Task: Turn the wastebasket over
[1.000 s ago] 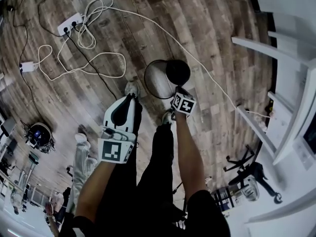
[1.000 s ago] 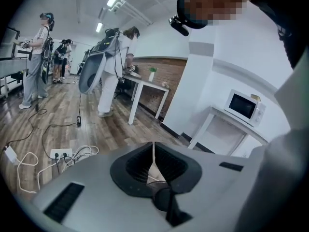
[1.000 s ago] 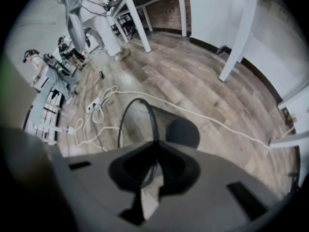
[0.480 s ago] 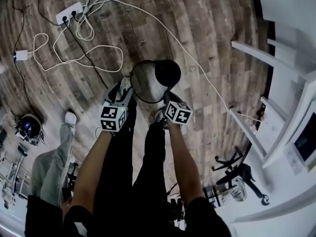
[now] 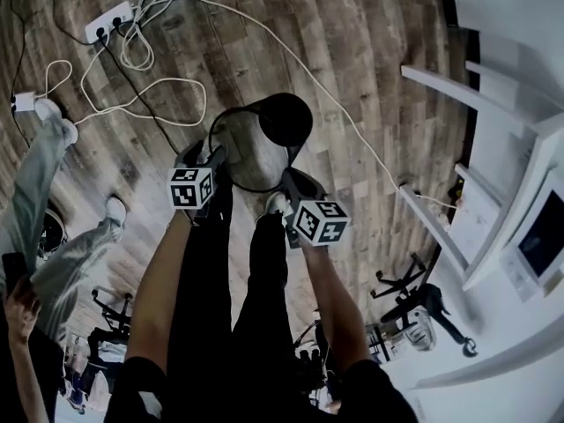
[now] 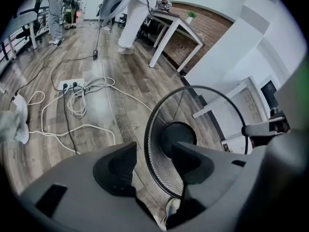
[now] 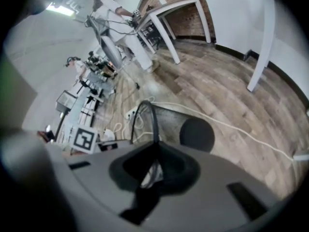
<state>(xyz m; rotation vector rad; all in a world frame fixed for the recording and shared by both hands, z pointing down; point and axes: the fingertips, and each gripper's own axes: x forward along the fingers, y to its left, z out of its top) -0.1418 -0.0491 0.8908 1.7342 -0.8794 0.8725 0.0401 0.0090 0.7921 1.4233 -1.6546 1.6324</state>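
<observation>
Bare wooden plank floor (image 5: 370, 77) carries a power strip (image 5: 109, 22) well beyond the wastebasket (image 5: 251, 152), which is tipped with its mouth toward the person. The right tongs (image 5: 287, 181) pinch the rim's right side. The left tongs (image 5: 211, 157), just opened wide, straddle the left rim without pressing.
</observation>
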